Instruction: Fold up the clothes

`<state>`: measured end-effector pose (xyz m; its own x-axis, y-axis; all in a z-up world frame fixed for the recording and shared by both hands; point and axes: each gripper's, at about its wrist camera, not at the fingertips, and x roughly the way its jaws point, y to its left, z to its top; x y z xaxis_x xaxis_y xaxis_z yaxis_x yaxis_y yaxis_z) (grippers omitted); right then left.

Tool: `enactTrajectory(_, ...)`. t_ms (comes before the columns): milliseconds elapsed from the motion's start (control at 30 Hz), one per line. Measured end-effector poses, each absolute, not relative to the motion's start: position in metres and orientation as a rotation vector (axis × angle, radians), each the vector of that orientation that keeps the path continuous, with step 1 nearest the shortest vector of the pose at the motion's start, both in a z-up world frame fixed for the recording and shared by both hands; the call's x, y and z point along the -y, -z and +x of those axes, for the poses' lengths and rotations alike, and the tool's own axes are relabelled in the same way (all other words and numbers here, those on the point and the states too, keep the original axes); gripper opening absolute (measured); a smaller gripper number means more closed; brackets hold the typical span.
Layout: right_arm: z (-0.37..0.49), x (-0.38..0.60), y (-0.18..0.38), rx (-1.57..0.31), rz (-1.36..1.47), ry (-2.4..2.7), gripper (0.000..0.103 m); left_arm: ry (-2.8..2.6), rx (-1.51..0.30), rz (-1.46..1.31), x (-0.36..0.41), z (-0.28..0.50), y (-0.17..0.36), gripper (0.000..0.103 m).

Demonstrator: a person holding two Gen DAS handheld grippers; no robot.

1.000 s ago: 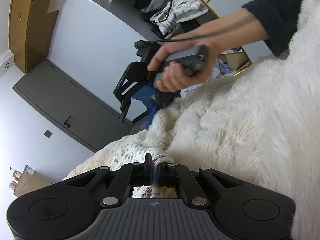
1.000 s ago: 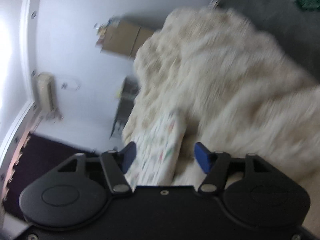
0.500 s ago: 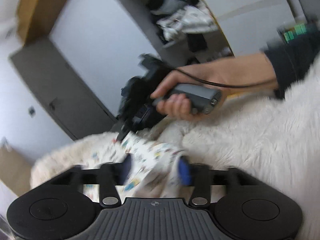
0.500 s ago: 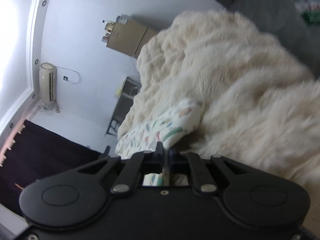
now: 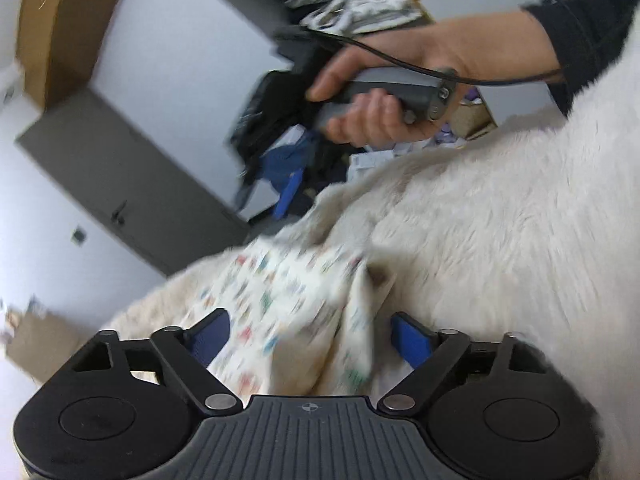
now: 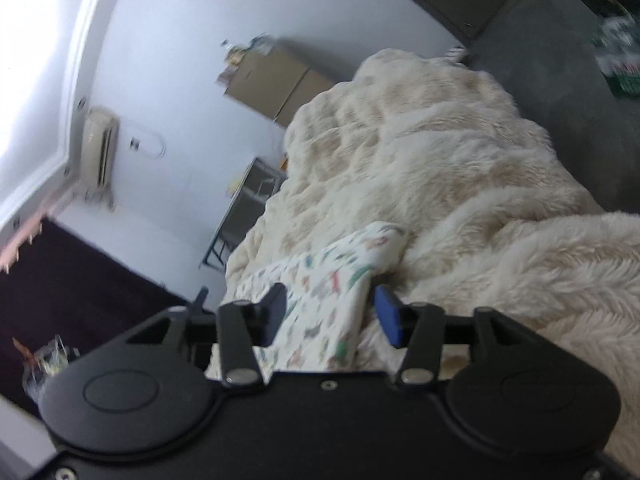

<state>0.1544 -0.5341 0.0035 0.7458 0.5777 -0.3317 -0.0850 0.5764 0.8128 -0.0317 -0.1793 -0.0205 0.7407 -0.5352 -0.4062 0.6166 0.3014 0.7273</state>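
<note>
Both tongs, left [image 5: 310,334] and right [image 6: 332,314], are opening, patterned garment [image 5: 280,300] loose between their pads

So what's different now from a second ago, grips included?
The left gripper, shut on the patterned white garment a second ago, has let go; its jaws are opening around the cloth. The right gripper pinched it, then released, jaws opening. The fluffy cream blanket stays put.

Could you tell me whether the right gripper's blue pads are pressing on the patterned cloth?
Apart. In the right wrist view, the right gripper is opening; the patterned cloth lies between its pads with a visible gap.
</note>
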Motion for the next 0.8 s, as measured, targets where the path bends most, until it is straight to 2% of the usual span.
enactTrajectory(67,0.153,0.531,-0.009,-0.62,0.865,-0.433,0.051,0.737,-0.056,1.015,0.19,-0.029,0.024,0.068)
enactTrajectory(100,0.153,0.529,-0.011,-0.621,0.864,-0.443,0.052,0.711,-0.033,1.007,0.191,-0.03,0.025,0.056)
enactTrajectory(200,0.151,0.526,-0.011,-0.625,0.845,-0.443,0.052,0.608,0.056,0.927,0.183,-0.038,0.021,0.043)
enactTrajectory(300,0.153,0.527,-0.006,-0.639,0.864,-0.436,0.053,0.532,0.09,0.876,0.176,-0.039,0.016,0.04)
enactTrajectory(367,0.157,0.527,0.002,-0.653,0.895,-0.441,0.053,0.546,0.048,0.89,0.18,-0.035,0.019,0.041)
enactTrajectory(400,0.161,0.525,0.008,-0.669,0.912,-0.448,0.054,0.583,-0.019,0.908,0.184,-0.029,0.022,0.052)
enactTrajectory(467,0.172,0.521,0.021,-0.703,0.95,-0.459,0.055,0.654,-0.154,0.935,0.195,-0.017,0.03,0.051)
enactTrajectory(500,0.178,0.518,0.027,-0.717,0.969,-0.461,0.055,0.665,-0.161,0.914,0.194,-0.013,0.03,0.044)
enactTrajectory(533,0.186,0.516,0.033,-0.731,0.986,-0.462,0.055,0.676,-0.168,0.909,0.193,-0.012,0.029,0.019)
enactTrajectory(567,0.194,0.514,0.038,-0.741,1.005,-0.464,0.054,0.67,-0.15,0.913,0.19,-0.013,0.026,0.006)
enactTrajectory(633,0.208,0.511,0.045,-0.753,1.04,-0.475,0.05,0.658,-0.113,0.922,0.185,-0.017,0.019,0.006)
enactTrajectory(700,0.22,0.51,0.043,-0.747,1.094,-0.474,0.018,0.641,-0.067,0.919,0.172,-0.022,0.005,0.006)
enactTrajectory(800,0.214,0.51,0.02,-0.687,1.082,-0.513,0.019,0.644,-0.035,0.797,0.129,-0.026,-0.046,0.005)
